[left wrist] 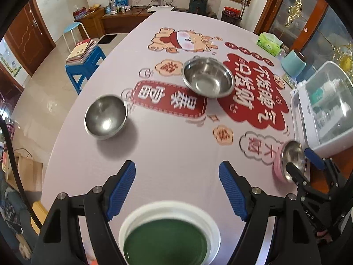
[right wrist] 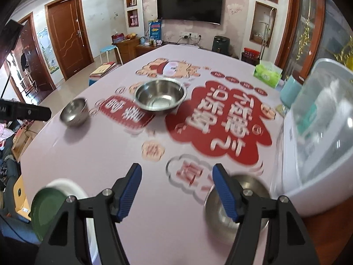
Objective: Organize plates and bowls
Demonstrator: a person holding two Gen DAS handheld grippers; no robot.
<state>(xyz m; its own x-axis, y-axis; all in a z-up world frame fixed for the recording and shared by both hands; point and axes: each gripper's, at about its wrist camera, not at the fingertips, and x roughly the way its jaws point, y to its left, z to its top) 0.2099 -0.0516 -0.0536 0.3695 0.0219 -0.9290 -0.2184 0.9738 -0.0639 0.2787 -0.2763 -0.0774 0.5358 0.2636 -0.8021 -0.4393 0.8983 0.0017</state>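
A: What's the biggest thing here?

B: The surface (left wrist: 167, 145), under a pale cloth with red and pink cartoon prints. On its right side sits a clear-lidded white box (left wrist: 320, 110), touching nothing else that I can see.

A: And the dishes?

B: The big steel bowl (left wrist: 208, 77) stands upright mid-surface on the red print. The white plate (left wrist: 211, 218) is at the near edge with a green plate (left wrist: 165, 243) lying in it. A small steel bowl (left wrist: 106, 116) sits upright towards the left edge, well apart from the big one. A pink bowl (left wrist: 276, 167) with a steel inside stands just beside the box, near the right edge.

A: Where are the tools?

B: The left hand-held gripper (left wrist: 176, 187) hangs above the two stacked plates, its blue pads wide apart with nothing between them. The right hand-held gripper (right wrist: 176, 190) hangs over the pink bowl, which shows in the right wrist view as a blurred steel bowl partly behind the right finger. Its jaws stand well apart too, and the pads press on nothing.

A: Anything smaller?

B: A green tissue pack (right wrist: 268, 75) and a teal pot (left wrist: 293, 63) at the far right edge, near each other.
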